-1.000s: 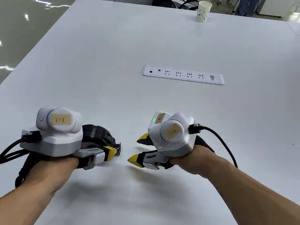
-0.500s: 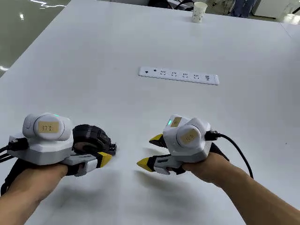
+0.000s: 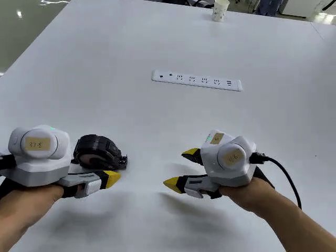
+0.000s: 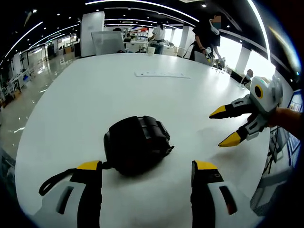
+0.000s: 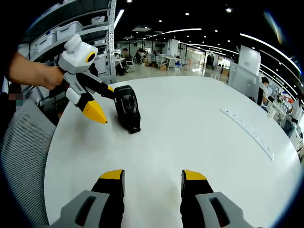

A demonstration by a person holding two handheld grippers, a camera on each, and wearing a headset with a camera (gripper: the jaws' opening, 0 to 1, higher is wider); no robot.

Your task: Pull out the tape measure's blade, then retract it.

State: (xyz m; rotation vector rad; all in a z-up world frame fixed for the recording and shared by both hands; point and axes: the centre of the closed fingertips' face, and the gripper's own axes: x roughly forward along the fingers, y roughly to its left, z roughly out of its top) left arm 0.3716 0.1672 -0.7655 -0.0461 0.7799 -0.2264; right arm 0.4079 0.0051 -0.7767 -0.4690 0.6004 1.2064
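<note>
The tape measure [image 3: 98, 152] lies on the white surface [image 3: 157, 42] toward its near left part, a black case resting on its own. In the left gripper view its dark strap [image 4: 52, 183] trails off the case [image 4: 137, 145] and runs under one jaw. The small tab at its mouth [image 3: 122, 160] sits against the case and points toward the right gripper.

The left gripper [image 3: 107, 170] is held low just beside the tape measure, jaws spread wide. In its own view [image 4: 147, 166] the case sits just ahead of the yellow tips and partly between them. Whether either jaw touches the case I cannot tell. From the right gripper view, the left gripper [image 5: 105, 104] reaches in with one yellow tip down near the surface and the tape measure [image 5: 127, 108] at its far jaw.

The right gripper [image 3: 181, 168] is near the tape measure but apart from it, facing it, jaws spread and holding nothing [image 5: 153, 175]. It shows at the right of the left gripper view [image 4: 222, 127], tips pointing at the case. A black cable [image 3: 283, 173] leaves its back.

A white power strip [image 3: 197, 81] lies flat near the middle of the surface. A paper cup [image 3: 220, 10] stands at the far edge.
</note>
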